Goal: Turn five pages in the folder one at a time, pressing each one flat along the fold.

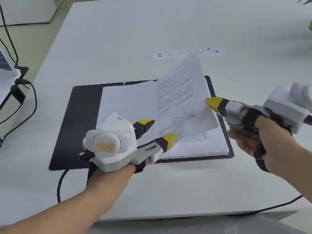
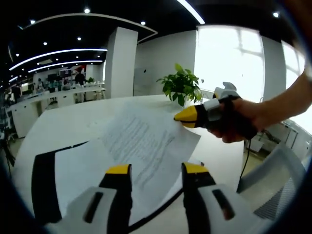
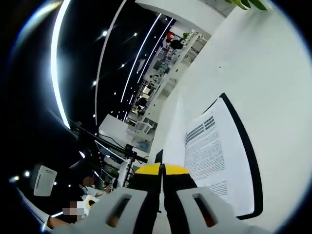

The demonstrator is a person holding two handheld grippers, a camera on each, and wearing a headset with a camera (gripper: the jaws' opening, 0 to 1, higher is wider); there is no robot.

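Observation:
A black folder (image 1: pixel 78 122) lies open on the white table (image 1: pixel 122 34), with white sheets on both sides. One printed page (image 1: pixel 180 97) stands lifted and tilted over the fold. My right gripper (image 1: pixel 213 103) is shut on that page's right edge, its yellow tips pressed together (image 3: pixel 162 168). In the left gripper view the lifted page (image 2: pixel 141 141) slopes up to the right gripper (image 2: pixel 187 116). My left gripper (image 1: pixel 157 131) hovers open over the folder's front edge, just below the lifted page, with nothing between its jaws (image 2: pixel 157 169). The right-hand printed sheet (image 3: pixel 214 151) lies flat.
A white power strip (image 1: pixel 187 52) lies on the table behind the folder. A black cable (image 1: pixel 29 105) and a laptop (image 1: pixel 5 68) sit at the left edge. A potted plant (image 2: pixel 183 85) stands at the far end, and a chair (image 2: pixel 273 180) is beside the table.

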